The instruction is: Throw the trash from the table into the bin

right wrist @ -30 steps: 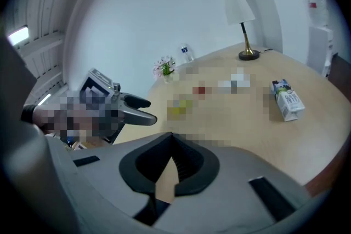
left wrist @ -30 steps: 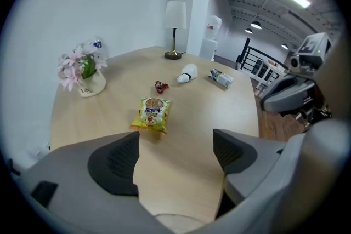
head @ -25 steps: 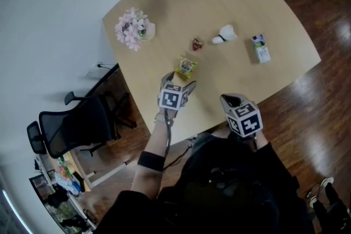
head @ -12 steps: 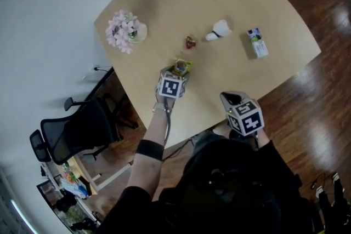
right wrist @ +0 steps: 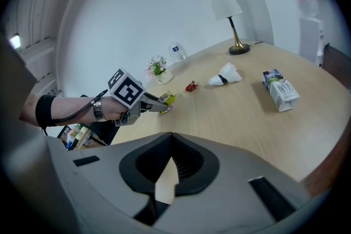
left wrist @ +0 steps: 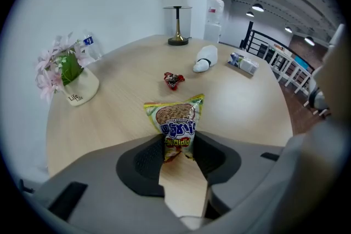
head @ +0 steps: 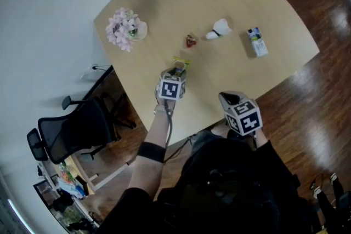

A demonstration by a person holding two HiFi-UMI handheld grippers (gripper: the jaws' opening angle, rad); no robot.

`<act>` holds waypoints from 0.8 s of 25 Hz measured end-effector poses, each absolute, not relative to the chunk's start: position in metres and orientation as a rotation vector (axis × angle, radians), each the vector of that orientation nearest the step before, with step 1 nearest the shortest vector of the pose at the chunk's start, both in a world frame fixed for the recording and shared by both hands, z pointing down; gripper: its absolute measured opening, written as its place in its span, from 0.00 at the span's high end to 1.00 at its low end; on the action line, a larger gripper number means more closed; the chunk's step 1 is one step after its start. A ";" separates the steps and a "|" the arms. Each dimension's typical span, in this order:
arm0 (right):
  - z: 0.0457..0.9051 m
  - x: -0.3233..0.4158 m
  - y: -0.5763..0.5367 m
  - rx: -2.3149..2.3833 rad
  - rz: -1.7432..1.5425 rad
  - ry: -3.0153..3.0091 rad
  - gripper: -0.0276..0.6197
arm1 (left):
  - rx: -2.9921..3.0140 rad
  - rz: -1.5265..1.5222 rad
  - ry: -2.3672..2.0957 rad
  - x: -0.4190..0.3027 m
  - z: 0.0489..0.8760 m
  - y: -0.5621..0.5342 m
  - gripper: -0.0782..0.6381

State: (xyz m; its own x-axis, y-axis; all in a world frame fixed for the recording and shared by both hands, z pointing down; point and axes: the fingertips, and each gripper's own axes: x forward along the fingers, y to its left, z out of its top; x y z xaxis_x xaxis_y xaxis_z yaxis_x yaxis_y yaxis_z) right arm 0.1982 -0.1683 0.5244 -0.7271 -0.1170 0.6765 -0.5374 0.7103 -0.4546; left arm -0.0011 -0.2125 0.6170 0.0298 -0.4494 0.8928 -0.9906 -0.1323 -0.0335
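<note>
Left tool [left wrist: 178,148], jaws just closing in, pinches the snack packet [left wrist: 175,118] at its 6 o'clock end; likely light, crinkly, slippery film. Right tool [right wrist: 171,142] together, empty.

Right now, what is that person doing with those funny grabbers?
A person is clearing trash off a table with a gripper in each hand. The left gripper has just been closing its jaws and pinches the near end of a snack bag on the table. The right gripper hangs shut and empty near the table's edge. A red wrapper, a white wad and a carton wait farther off. No bin shows.
</note>
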 end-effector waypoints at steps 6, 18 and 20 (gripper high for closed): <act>0.513 0.185 -0.163 0.481 0.835 -2.315 0.95 | 1.722 0.912 -1.508 0.018 0.564 -0.190 0.68; 0.498 0.145 -0.131 0.430 0.710 -2.315 0.94 | 1.684 0.683 -1.573 0.030 0.509 -0.058 0.69; 0.497 0.134 -0.119 0.397 0.690 -2.316 0.94 | 1.666 0.675 -1.594 0.023 0.511 -0.039 0.69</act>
